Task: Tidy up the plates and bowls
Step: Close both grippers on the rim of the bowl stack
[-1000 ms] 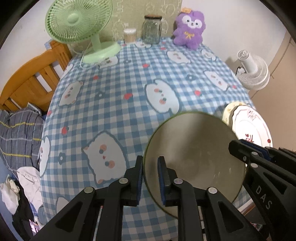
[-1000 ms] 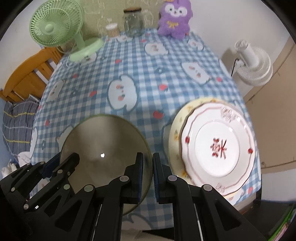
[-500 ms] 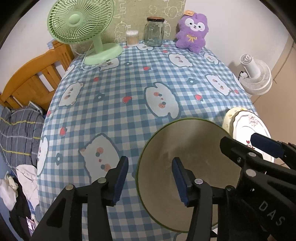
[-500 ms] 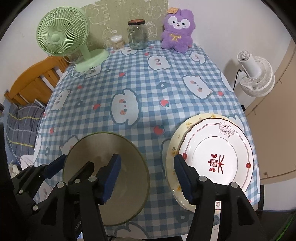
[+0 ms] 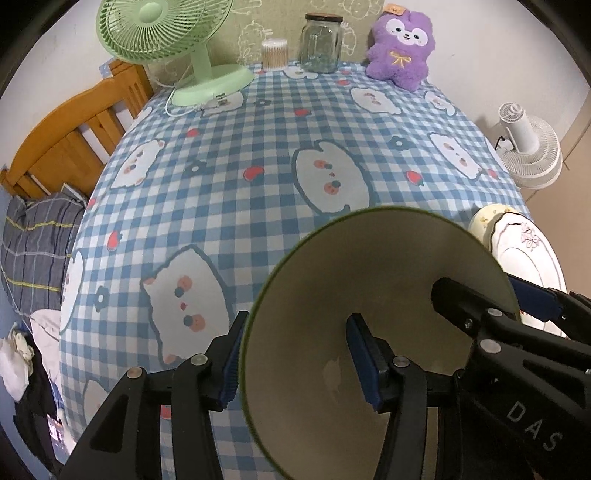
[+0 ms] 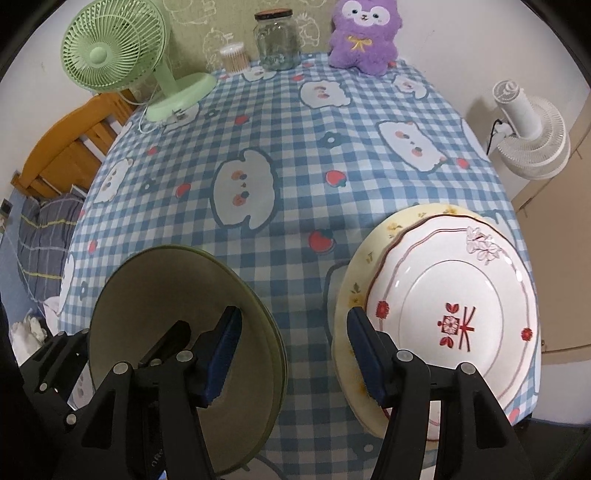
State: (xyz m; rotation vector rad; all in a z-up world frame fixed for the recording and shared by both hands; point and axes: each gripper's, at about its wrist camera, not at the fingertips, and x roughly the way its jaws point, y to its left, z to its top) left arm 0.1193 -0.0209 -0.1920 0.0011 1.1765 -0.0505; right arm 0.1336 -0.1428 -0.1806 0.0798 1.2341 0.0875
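Observation:
An olive-green dish [image 5: 388, 295] with a beige inside sits on the checked tablecloth [image 5: 258, 147] near the front edge. My left gripper [image 5: 297, 365] straddles its left rim. Its jaws are opening, and the rim stands between them next to the left pad without being pinched. My right gripper [image 6: 293, 356] is open across the dish's [image 6: 155, 295] right rim, one pad over the dish's inside and the other by the yellow plate [image 6: 354, 280]. A white plate [image 6: 450, 306] with red flowers lies on top of that yellow plate, to the right of the dish.
Along the table's far edge stand a green fan [image 5: 166, 33], a cotton swab tub [image 5: 274, 51], a glass jar [image 5: 319, 40] and a purple plush toy [image 5: 400, 44]. A white fan [image 5: 532, 155] stands off the table's right side. A wooden bed frame [image 5: 66, 136] is on the left.
Both grippers were shut on the green dish's rim and have opened. Both have sunk closer to the dish, which now looks larger in both views.

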